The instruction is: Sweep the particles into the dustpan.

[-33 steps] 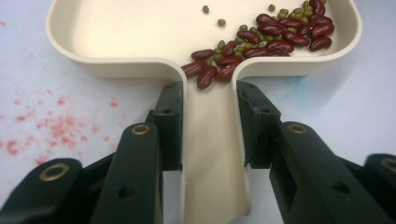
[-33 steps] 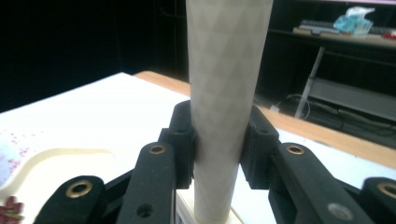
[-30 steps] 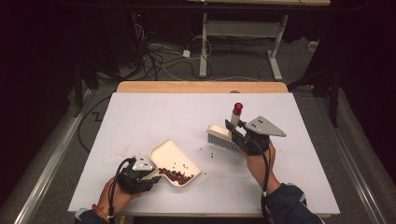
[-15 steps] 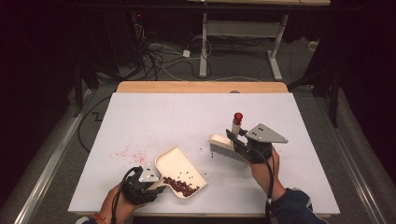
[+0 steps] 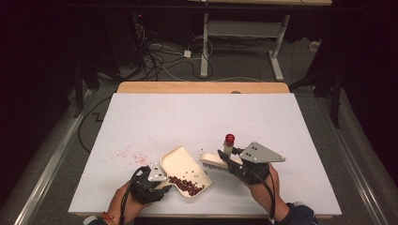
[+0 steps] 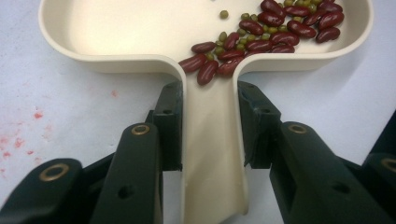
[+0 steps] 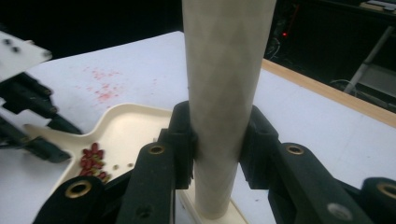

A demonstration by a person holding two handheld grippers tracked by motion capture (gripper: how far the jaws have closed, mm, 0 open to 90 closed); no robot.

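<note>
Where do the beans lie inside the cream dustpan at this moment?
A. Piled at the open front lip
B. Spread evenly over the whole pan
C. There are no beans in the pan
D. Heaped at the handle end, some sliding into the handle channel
D: the red and green beans cluster where the dustpan narrows into its handle, which the left tongs clamp; the rest of the pan is almost bare.

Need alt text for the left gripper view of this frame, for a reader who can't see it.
The left gripper is shut on the handle of a cream dustpan, one black jaw on each side. Red kidney beans and small green beans lie in the pan near the handle, on a white table with faint red specks.
</note>
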